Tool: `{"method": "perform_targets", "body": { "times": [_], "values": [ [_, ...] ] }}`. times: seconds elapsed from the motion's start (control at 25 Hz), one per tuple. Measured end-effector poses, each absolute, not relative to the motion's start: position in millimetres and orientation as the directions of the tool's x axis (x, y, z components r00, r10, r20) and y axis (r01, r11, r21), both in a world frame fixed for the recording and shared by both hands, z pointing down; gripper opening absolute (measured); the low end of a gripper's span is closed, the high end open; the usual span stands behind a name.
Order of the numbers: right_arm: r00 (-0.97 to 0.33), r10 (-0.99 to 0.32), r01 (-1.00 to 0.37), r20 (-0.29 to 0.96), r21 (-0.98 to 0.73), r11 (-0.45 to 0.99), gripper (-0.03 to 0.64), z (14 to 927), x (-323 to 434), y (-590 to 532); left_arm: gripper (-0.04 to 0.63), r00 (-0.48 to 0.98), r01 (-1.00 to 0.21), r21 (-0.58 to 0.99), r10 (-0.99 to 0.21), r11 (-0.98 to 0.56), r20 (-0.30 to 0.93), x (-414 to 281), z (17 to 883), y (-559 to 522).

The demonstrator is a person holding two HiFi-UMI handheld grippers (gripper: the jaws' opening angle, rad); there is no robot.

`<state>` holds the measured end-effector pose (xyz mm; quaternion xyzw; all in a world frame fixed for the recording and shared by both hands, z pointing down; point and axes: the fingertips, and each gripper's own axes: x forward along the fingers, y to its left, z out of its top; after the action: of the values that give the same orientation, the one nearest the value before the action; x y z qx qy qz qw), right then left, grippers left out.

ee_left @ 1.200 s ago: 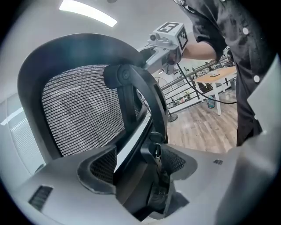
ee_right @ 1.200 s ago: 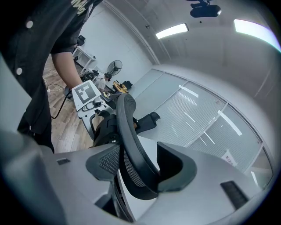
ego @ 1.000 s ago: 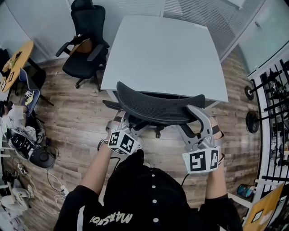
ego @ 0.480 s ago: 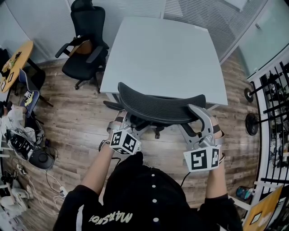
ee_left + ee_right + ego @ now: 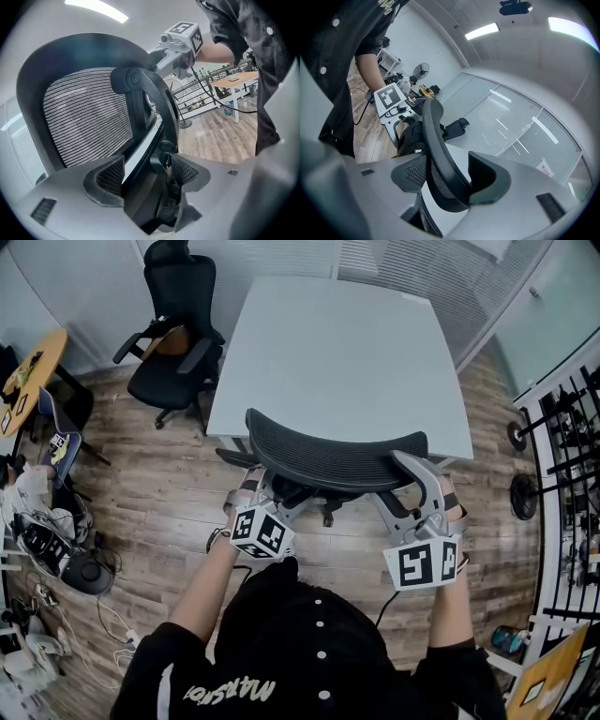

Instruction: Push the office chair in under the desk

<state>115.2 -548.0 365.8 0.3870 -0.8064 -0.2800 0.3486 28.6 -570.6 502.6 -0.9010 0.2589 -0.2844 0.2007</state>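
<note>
A black mesh office chair's backrest [image 5: 333, 460] stands at the near edge of the white desk [image 5: 347, 343], its seat hidden beneath it. My left gripper [image 5: 258, 488] holds the chair behind the backrest's left part. In the left gripper view its jaws [image 5: 150, 176] are shut on the black back frame strut [image 5: 161, 122]. My right gripper [image 5: 412, 470] is at the backrest's right end. In the right gripper view the backrest's curved rim [image 5: 436, 154] fills the right gripper [image 5: 445, 180], whose pads [image 5: 410, 173] press on it.
A second black office chair [image 5: 173, 329] stands left of the desk. A round wooden table [image 5: 33, 371] and cables and gear [image 5: 56, 540] lie at the far left. A black railing [image 5: 572, 456] and a fan base [image 5: 525, 493] are at the right. The floor is wood planks.
The backrest and both grippers have edged slightly towards the desk. Both grips look unchanged.
</note>
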Motion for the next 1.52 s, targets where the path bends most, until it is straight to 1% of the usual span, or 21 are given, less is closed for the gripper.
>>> {"method": "perform_targets", "body": {
  "times": [0.68,1.52],
  "values": [
    [-0.438,-0.836,-0.44,0.332,0.731,0.521,0.265,366.6,117.0,-574.0,0.319,0.707,-0.33,-0.522,-0.572,-0.786,0.415,30.4,504.7,-595.9],
    [-0.425,-0.845,-0.446,0.324,0.738,0.507,0.267,365.7,121.4,-605.1,0.319,0.709,-0.329,-0.521,-0.57,-0.788,0.415,34.9,504.1,-625.7]
  ]
}}
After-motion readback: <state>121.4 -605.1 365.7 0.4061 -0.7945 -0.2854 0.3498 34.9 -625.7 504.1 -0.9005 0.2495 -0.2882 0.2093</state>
